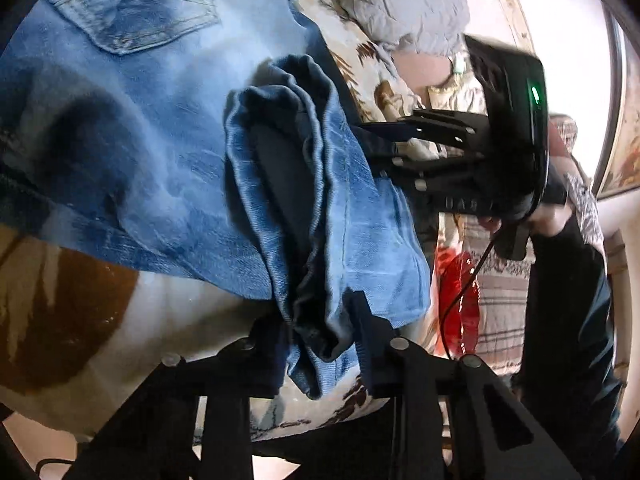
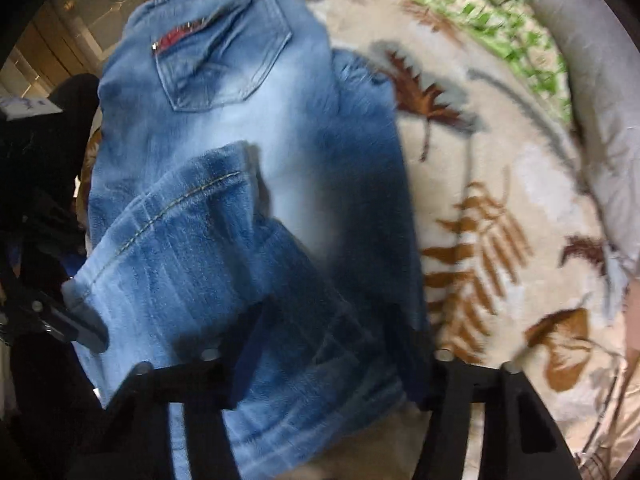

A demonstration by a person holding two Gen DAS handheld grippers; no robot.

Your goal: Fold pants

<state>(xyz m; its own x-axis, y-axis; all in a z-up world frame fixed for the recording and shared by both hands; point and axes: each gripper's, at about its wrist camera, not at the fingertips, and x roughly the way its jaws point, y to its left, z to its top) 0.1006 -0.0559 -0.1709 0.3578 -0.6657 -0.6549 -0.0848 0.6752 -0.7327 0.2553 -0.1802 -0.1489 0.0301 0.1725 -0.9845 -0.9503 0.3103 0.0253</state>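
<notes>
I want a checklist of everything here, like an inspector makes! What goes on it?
Surface: cream blanket with brown leaf print, on a bed.
Job's things: blue jeans, back pocket up, leg end folded over the seat.
Clutter: grey pillow; red item, too unclear to name.
Grippers: left gripper pinches bunched leg denim; right gripper straddles the leg end, fingers blurred, pinch unclear.
Cables: black cable hanging from the right gripper's handle.
Surroundings: person's dark sleeve; pale wall; striped fabric.
</notes>
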